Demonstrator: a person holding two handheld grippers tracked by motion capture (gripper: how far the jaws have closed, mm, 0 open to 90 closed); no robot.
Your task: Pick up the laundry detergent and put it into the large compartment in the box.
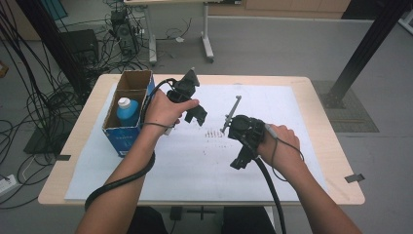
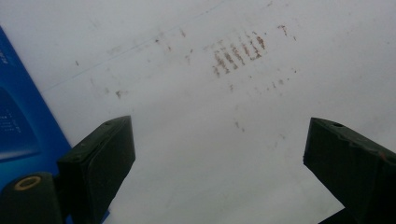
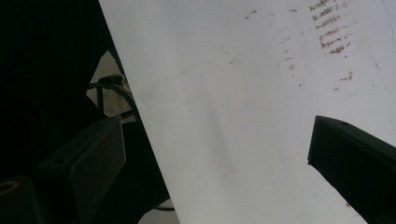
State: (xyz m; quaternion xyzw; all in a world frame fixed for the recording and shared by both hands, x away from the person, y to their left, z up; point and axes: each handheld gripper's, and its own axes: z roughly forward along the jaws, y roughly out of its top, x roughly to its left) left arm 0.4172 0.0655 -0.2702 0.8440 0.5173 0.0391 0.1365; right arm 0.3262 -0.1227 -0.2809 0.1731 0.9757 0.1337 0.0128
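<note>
My left gripper (image 1: 196,115) is held above the white sheet (image 1: 195,161), just right of a blue cardboard box (image 1: 122,134). In the left gripper view my left gripper (image 2: 219,128) stands open with nothing between its fingers, above a patch of brown marks (image 2: 238,51). My right gripper (image 1: 240,161) hovers over the sheet's middle and points toward the near edge. The right gripper view shows my right gripper (image 3: 217,126) open and empty too, over the sheet's edge. A thin grey rod (image 1: 232,113) lies on the sheet between the two grippers.
The open-topped box holds a blue bottle with a white cap (image 1: 126,111). Brown marks (image 1: 214,132) dot the sheet near the rod. Cables (image 1: 44,97) crowd the floor to the left, and a black post (image 1: 360,53) stands at the back right.
</note>
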